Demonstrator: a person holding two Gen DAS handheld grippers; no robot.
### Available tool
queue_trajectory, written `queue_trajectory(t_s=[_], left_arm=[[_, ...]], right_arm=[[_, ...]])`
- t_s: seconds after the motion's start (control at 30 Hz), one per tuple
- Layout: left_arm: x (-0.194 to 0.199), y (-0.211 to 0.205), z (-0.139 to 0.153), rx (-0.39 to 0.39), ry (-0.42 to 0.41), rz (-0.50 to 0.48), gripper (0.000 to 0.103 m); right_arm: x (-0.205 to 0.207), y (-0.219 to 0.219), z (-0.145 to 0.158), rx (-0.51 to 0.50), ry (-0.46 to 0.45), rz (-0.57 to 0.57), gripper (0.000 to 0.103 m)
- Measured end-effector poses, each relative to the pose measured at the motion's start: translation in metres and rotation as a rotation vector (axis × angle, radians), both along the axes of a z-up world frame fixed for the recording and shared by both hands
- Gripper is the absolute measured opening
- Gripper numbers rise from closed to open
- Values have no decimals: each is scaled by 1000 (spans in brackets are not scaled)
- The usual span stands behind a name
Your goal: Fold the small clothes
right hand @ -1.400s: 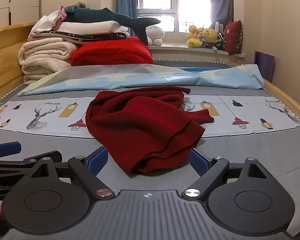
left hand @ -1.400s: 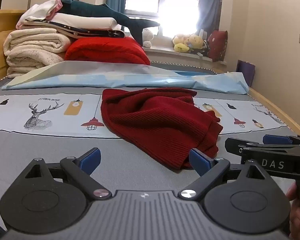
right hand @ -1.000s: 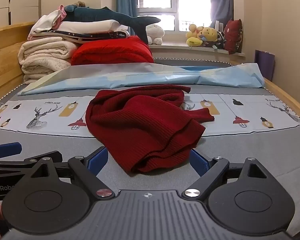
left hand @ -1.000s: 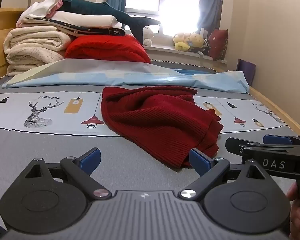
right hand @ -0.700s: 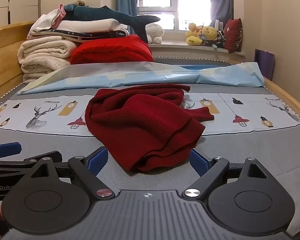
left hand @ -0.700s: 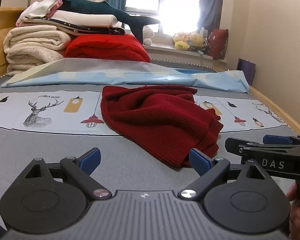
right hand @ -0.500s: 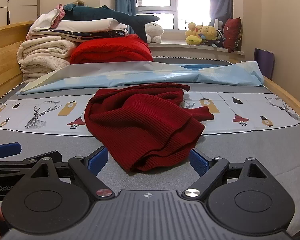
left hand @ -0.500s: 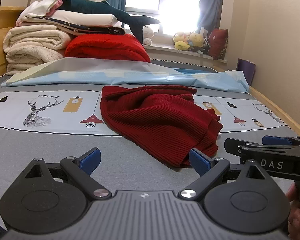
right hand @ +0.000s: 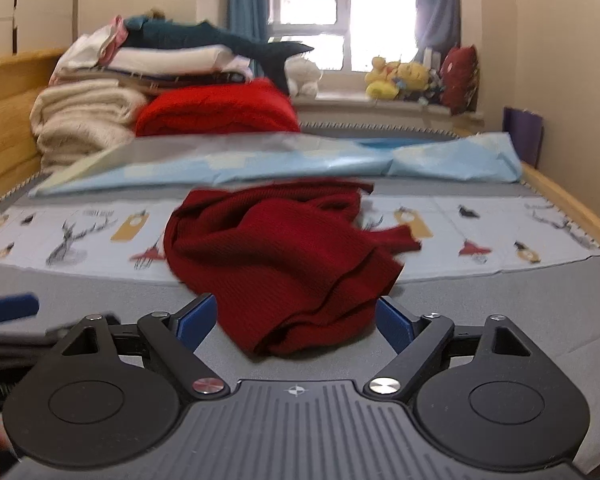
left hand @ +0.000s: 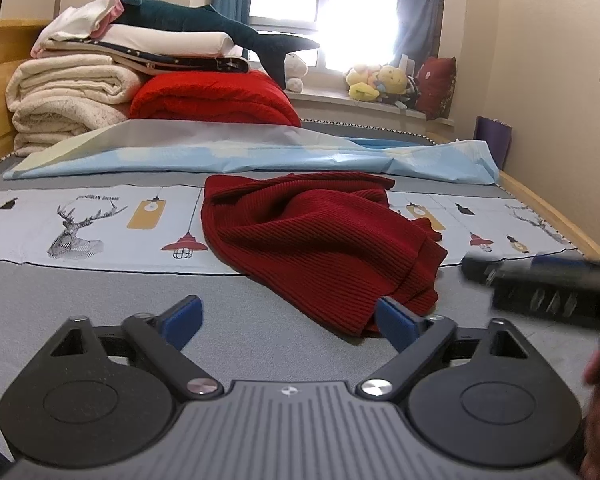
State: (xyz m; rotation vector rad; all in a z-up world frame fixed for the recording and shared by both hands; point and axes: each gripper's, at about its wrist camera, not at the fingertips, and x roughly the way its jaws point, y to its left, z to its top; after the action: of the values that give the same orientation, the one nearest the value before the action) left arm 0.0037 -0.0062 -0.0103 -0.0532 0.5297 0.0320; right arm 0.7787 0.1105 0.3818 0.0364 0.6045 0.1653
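A dark red ribbed sweater (left hand: 320, 240) lies crumpled on the grey bed cover (left hand: 100, 292). My left gripper (left hand: 290, 318) hovers just before its near left corner. Its jaws are closing, with only the sweater's near edge just inside the right fingertip (left hand: 396, 320) and no pad pressing. In the right wrist view, the sweater (right hand: 284, 264) reaches between the wide-apart fingers of my right gripper (right hand: 296, 318). Those jaws are narrowing a little and the pads stand clear of the cloth. The right gripper's fingers (left hand: 500, 272) show blurred at the left view's right edge.
A printed sheet (left hand: 100, 220) and a light blue sheet (left hand: 260, 156) lie behind the sweater. Folded blankets (left hand: 68, 96), a red quilt (left hand: 212, 100) and a plush shark (left hand: 204, 28) are stacked at the headboard. The wooden bed rail (left hand: 548, 212) runs on the right.
The right gripper has lifted slightly and its picture is now blurred. Both pairs of blue fingertips stand a little closer together. The sweater has not moved.
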Motion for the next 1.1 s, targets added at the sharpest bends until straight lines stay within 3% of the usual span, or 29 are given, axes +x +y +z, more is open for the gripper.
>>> queue_trajectory(t_s=[0.17,0.23,0.4,0.47,0.57,0.7,0.83,0.9,0.97,1.1], left_arm=[[-2,-1,-7,47,17,7,59],[-1,-1,-9,59,25,5,53],[10,12,-3,0,28,-26,50],[23,19,-1,-42,28,-39,50],[50,26,-2,-16,43,-24,50],[97,31,-21,-24,76,-9,44],[153,44,-52,-133,161,43,40],[180,53,-58,-181,139,65,40],[204,58,-73,-237,182,113,41],[240,71,-107,-455,283,208,42]], right_arm=[[16,-25,12,68,-59,-36,70],[28,-35,18,66,-108,-26,69],[74,-67,15,-22,-182,-46,69],[83,-84,4,-1,-188,-105,70],[89,-107,-11,47,-123,-157,63],[90,-126,-15,102,-164,-150,63],[100,-135,-28,81,-146,-135,63],[104,-139,-34,81,-149,-133,63],[106,-141,-40,82,-151,-130,63],[106,-145,-50,104,-147,-130,63]])
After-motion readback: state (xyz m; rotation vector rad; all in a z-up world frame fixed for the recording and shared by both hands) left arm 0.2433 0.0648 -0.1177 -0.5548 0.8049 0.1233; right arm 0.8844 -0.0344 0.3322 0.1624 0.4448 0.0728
